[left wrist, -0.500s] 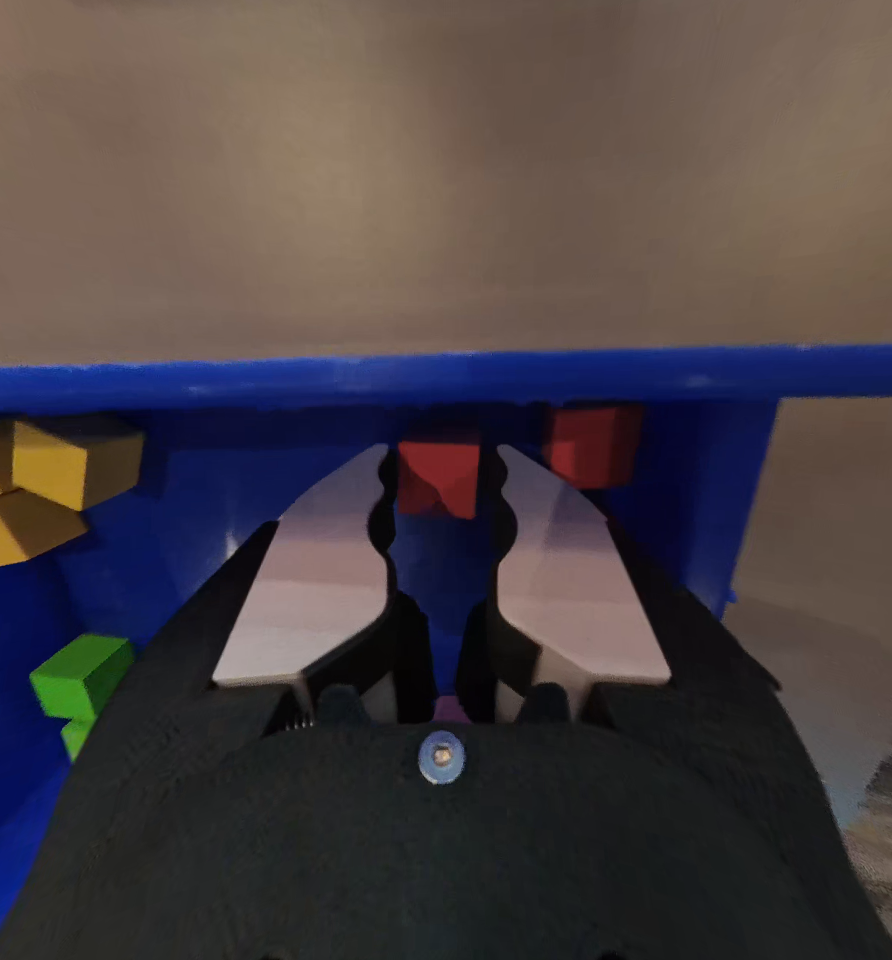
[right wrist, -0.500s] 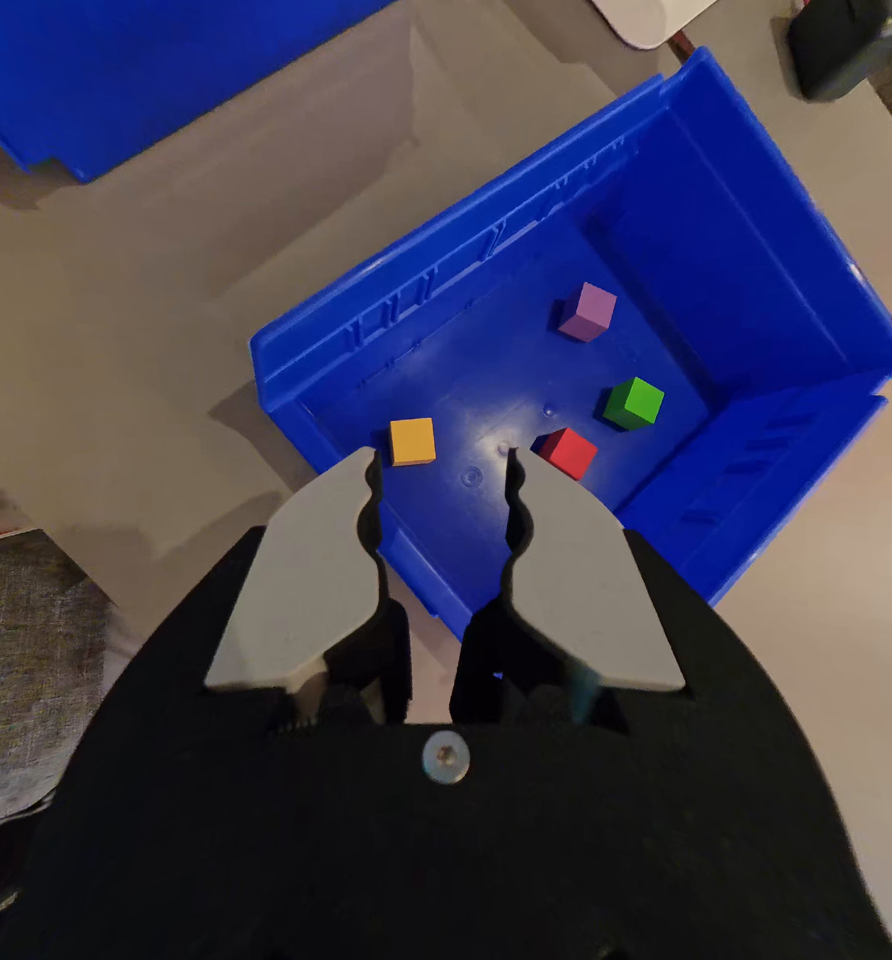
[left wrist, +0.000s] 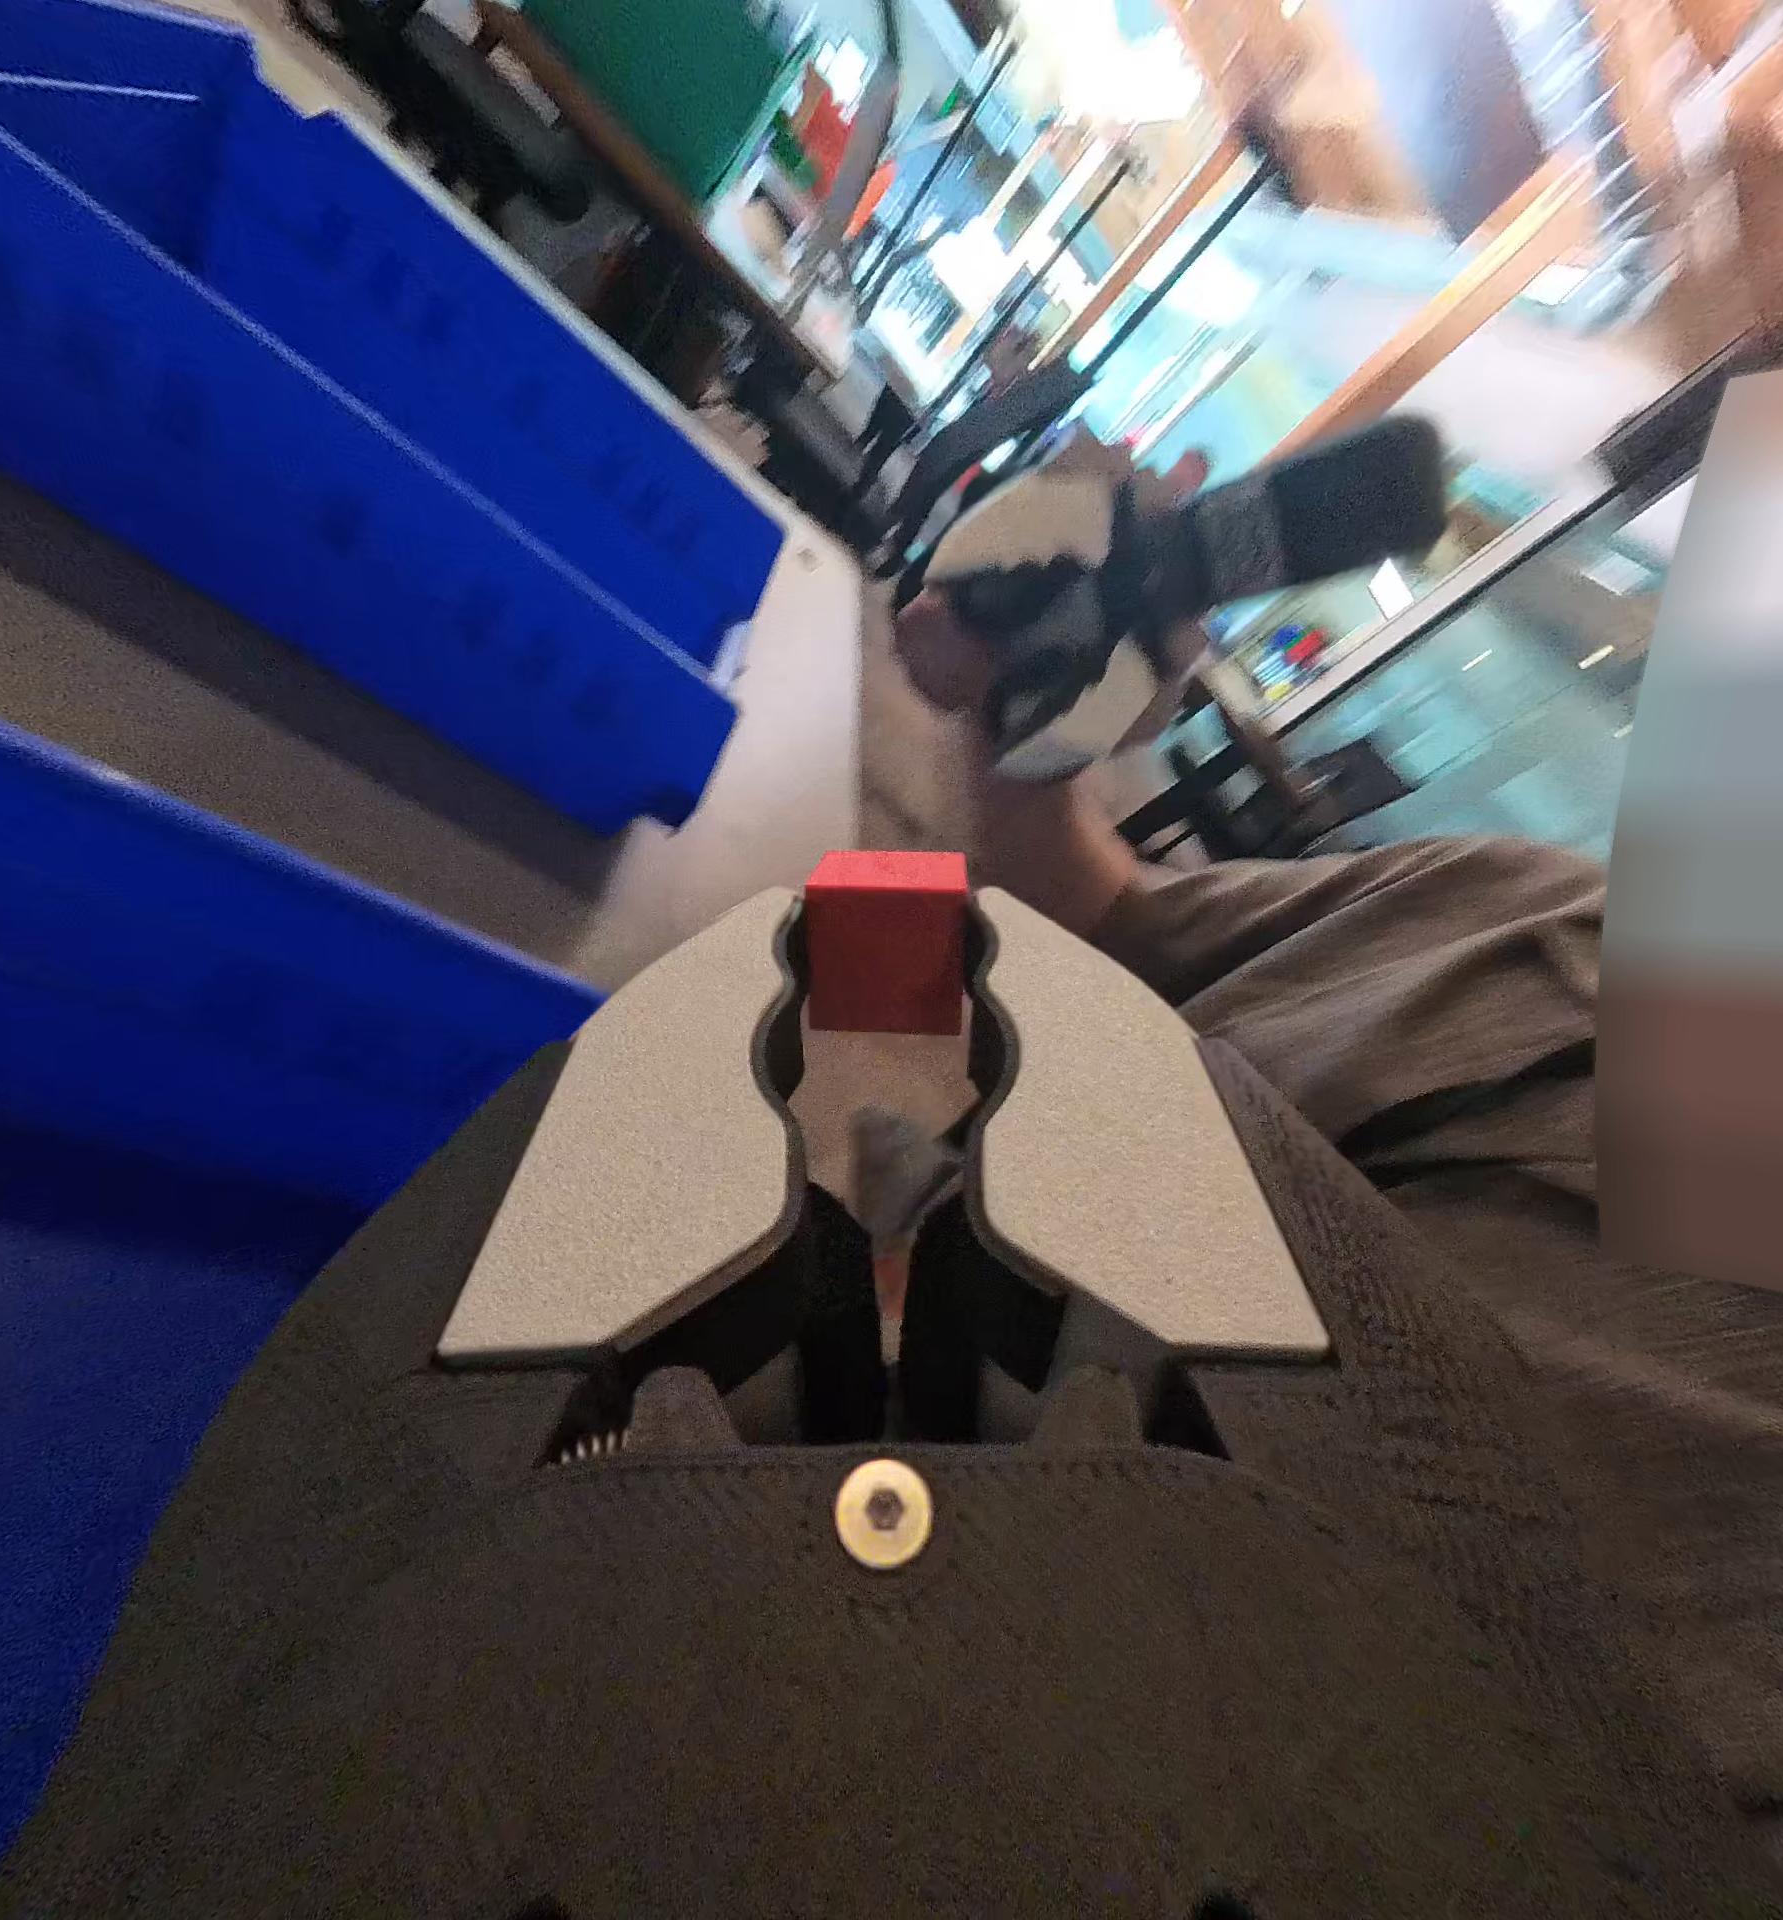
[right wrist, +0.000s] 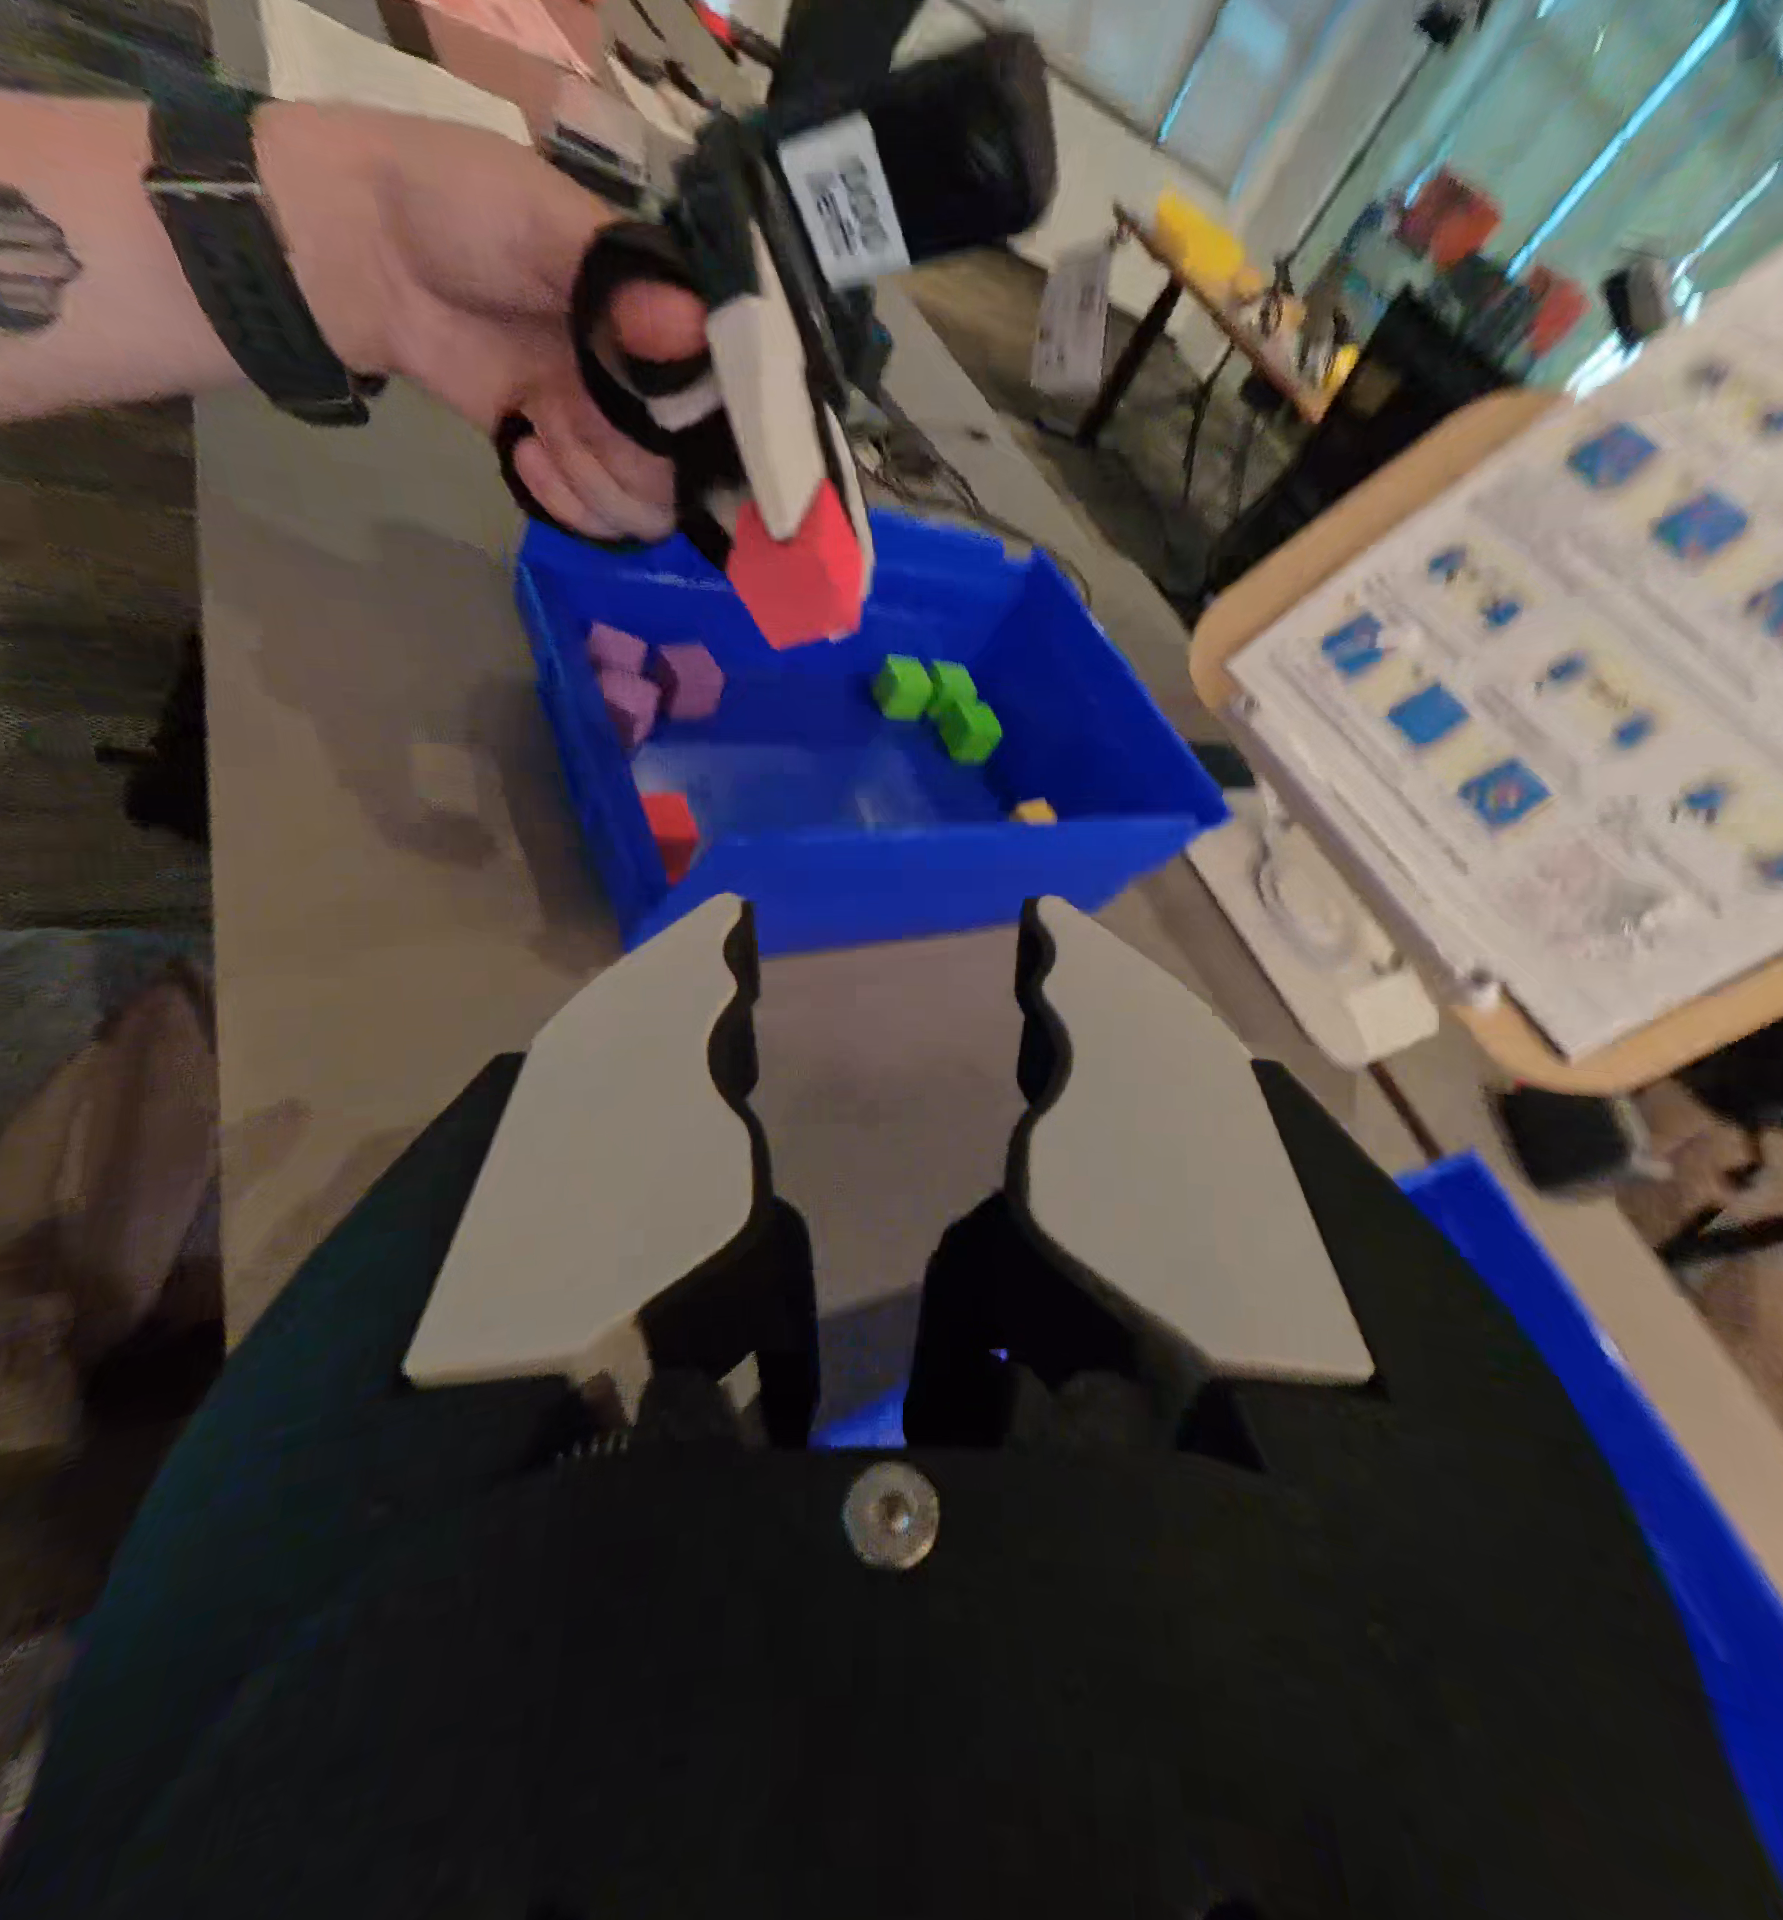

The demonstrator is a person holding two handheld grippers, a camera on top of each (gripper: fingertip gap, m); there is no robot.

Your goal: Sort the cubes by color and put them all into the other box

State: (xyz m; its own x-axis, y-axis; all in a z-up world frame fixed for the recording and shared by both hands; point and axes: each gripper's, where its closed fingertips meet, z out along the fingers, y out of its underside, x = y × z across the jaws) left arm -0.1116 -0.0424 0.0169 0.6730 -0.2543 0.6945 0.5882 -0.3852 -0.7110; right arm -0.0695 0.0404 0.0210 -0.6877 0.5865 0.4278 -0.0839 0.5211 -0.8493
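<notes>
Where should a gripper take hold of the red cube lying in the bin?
Probably from above: the red cube sits in the bin's near-left corner, so walls block sideways approaches. Pinch two opposite flat side faces, one finger beside a wall.

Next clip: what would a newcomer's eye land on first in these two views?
Probably the red cube pinched at the tips of the left gripper, seen from the right wrist view hanging above a blue bin. That bin holds purple cubes at its left, green cubes toward the right, and another red one in its near left corner. The right gripper is open, empty.
</notes>
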